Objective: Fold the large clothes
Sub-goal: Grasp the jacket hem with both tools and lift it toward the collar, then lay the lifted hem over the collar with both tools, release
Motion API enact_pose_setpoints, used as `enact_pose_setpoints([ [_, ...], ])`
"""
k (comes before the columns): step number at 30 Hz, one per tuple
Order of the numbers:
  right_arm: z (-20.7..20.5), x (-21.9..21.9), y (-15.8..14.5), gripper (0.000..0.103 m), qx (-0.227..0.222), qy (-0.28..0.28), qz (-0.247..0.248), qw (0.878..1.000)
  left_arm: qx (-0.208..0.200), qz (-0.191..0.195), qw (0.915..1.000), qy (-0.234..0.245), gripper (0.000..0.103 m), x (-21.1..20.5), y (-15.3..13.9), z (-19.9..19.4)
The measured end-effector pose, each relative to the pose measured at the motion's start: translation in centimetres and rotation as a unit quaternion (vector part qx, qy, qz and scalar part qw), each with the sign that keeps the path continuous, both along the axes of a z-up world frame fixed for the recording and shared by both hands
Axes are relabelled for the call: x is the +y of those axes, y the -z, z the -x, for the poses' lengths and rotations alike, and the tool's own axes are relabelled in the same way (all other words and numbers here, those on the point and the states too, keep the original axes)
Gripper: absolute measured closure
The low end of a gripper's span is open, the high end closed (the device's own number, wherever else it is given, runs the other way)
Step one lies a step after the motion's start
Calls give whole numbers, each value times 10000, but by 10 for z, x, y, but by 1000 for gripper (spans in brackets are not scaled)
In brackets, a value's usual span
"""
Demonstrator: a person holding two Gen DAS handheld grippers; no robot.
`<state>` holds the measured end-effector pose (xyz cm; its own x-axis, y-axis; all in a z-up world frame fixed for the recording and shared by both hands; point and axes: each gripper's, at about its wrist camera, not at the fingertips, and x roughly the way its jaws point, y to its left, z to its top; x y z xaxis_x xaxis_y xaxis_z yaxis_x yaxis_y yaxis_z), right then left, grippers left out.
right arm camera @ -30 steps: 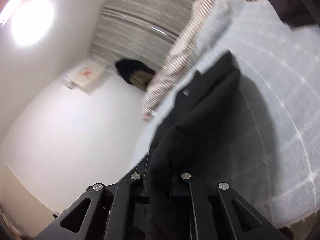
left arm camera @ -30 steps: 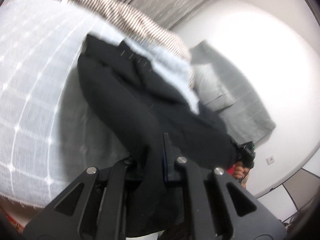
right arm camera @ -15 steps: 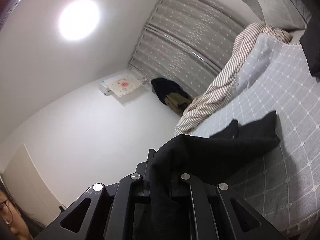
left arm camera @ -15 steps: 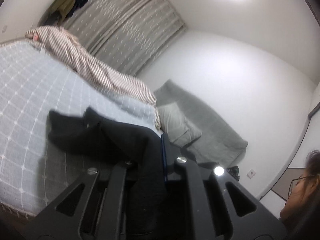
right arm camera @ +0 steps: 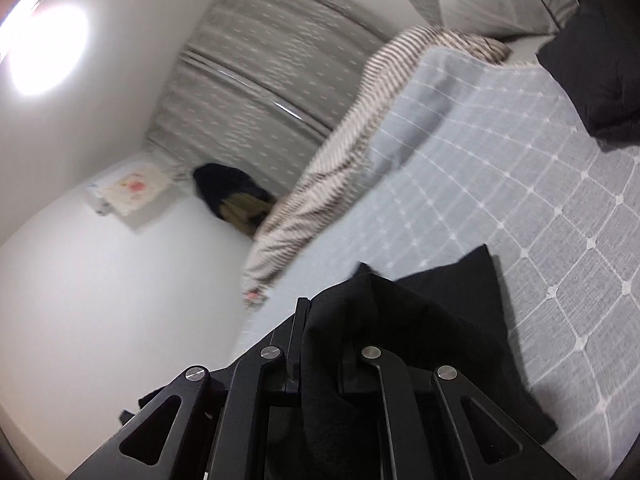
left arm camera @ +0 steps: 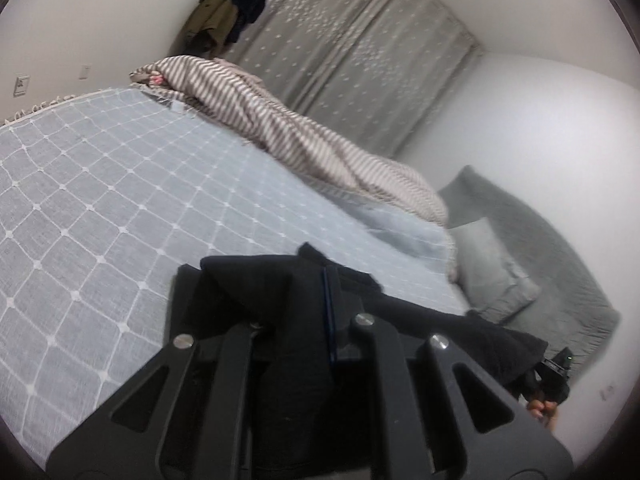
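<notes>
The black garment (left arm camera: 280, 300) is held up above the bed (left arm camera: 120, 208), pinched at one part by the left tongs (left arm camera: 296, 312) and at another by the right tongs (right arm camera: 320, 344). A striped blanket (left arm camera: 304, 140) is heaped along the bed's far edge.

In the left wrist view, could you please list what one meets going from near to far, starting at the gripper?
left gripper shut on the black garment → grey grid-patterned bedspread → striped blanket → grey dotted curtain
</notes>
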<state>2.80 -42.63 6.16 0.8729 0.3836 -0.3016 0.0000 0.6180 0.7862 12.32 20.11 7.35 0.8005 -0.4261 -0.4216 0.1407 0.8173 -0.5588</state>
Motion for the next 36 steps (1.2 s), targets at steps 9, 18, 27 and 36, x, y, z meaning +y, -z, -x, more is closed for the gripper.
enact_pose_setpoints([
  [9, -67, 12, 94, 85, 1520, 187, 980, 9833, 1124, -620, 9911, -355, 85, -19, 103, -60],
  [18, -65, 21, 101, 60, 1897, 326, 1806, 9646, 1246, -833, 9883, -274, 70, -19, 108, -56],
  [27, -24, 46, 55, 33, 1603, 256, 2680, 9497, 876, -1149, 9895, 18, 21, -28, 80, -13],
  [36, 15, 73, 45, 27, 1313, -324, 3263, 9356, 486, -2075, 9708, 1104, 21, -49, 85, 33],
])
